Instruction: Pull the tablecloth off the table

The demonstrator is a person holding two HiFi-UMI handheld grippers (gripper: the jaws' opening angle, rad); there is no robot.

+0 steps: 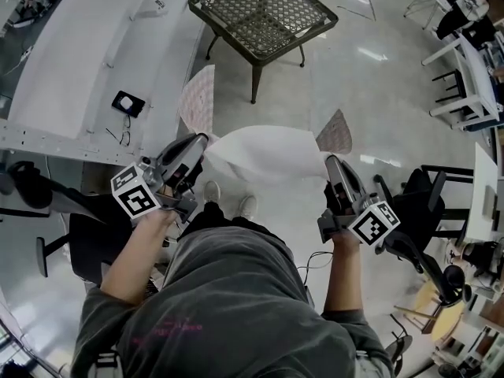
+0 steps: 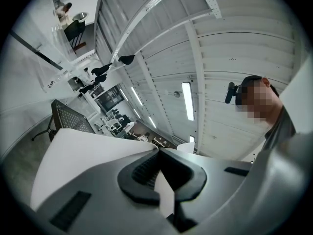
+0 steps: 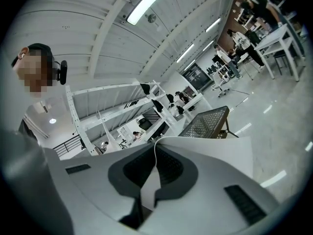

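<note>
No word, number or brand can be read in any view. The person's grey T-shirt (image 1: 236, 290) bears a faint pink print (image 1: 167, 329) near its left hem, too blurred to spell out. The white cubes (image 1: 135, 195) on the left gripper (image 1: 198, 142) and right gripper (image 1: 331, 162) show only black square patterns (codes, not letters), and a small dark tag (image 1: 158, 5) by the far right edge of the long white counter (image 1: 79, 53) is illegible.

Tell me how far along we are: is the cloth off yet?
Done: the mesh-top table stands bare. In hand: the white tablecloth hangs clear of it, stretched between the left gripper and right gripper, both shut on its edge. Left: probably only putting it down.
</note>
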